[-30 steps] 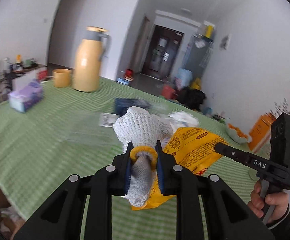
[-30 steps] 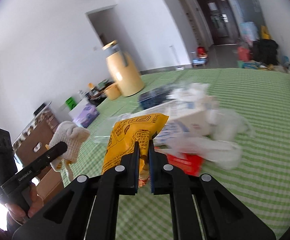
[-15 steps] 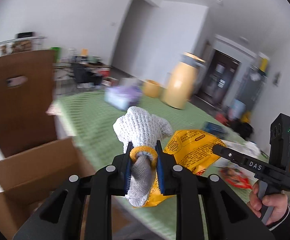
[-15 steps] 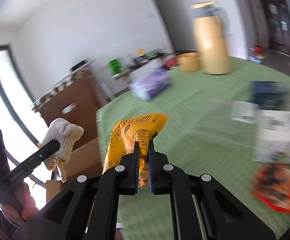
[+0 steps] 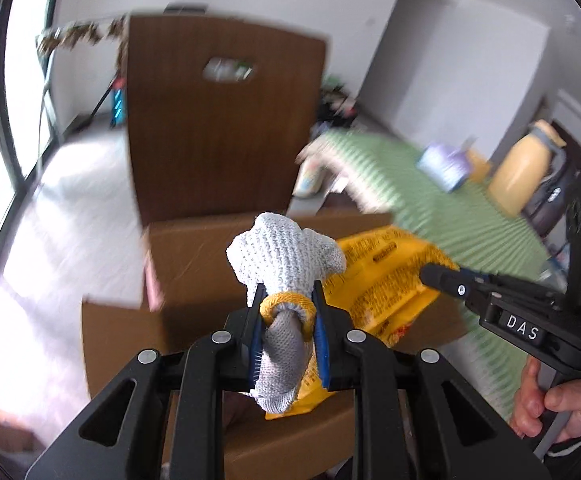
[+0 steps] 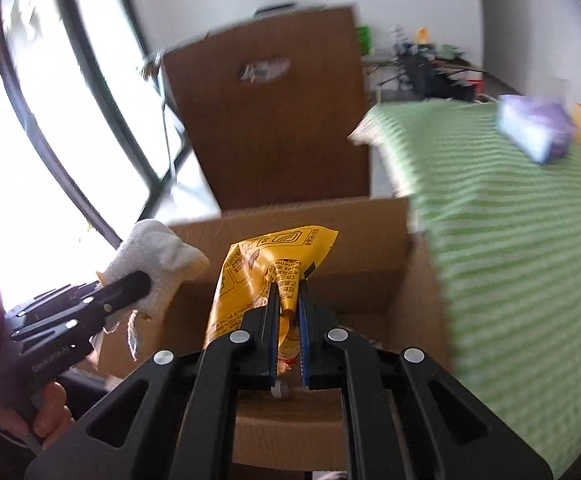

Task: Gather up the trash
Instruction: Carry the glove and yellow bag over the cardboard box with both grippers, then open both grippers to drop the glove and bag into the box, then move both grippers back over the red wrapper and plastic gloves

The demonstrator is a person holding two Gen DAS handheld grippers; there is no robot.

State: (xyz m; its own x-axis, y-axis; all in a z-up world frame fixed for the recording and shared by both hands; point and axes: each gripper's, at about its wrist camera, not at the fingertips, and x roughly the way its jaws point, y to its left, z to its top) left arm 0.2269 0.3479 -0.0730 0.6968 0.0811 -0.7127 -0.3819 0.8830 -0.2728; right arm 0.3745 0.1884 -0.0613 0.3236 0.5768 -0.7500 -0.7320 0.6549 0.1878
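Two claws fill the bottom of both views, each clenched on a piece of trash. Low in the middle of the left wrist view, the left claw (image 5: pixel 287 322) pinches a white knitted glove (image 5: pixel 284 256) at its yellow cuff, the glove's body bunched above the pads and its tail hanging below them. Low in the middle of the right wrist view, the right claw (image 6: pixel 288 316) is clamped on a yellow snack wrapper (image 6: pixel 268 268), which stands crumpled above the pads. In the left wrist view that wrapper shows just right of the glove, with the right claw's black body reaching in from the right edge and a hand (image 5: pixel 550 404) on its handle at the lower right. In the right wrist view the glove and the left claw appear at the left edge.

Directly behind both claws sits an open cardboard box (image 6: pixel 374 232), its flaps up; glove and wrapper hang over its mouth. What lies inside is blurred and mostly hidden by the claws, so I cannot tell its contents. Behind the box stands a brown chair back (image 5: pixel 218 128) with a slot handle. At the right of both frames runs a green striped worktop (image 6: pixel 510 240), carrying a blurred purple tissue pack (image 6: pixel 534 128) and, far right in the left wrist view, a yellow thermos jug (image 5: pixel 524 176). Windows (image 6: pixel 42 120) fill the far left.
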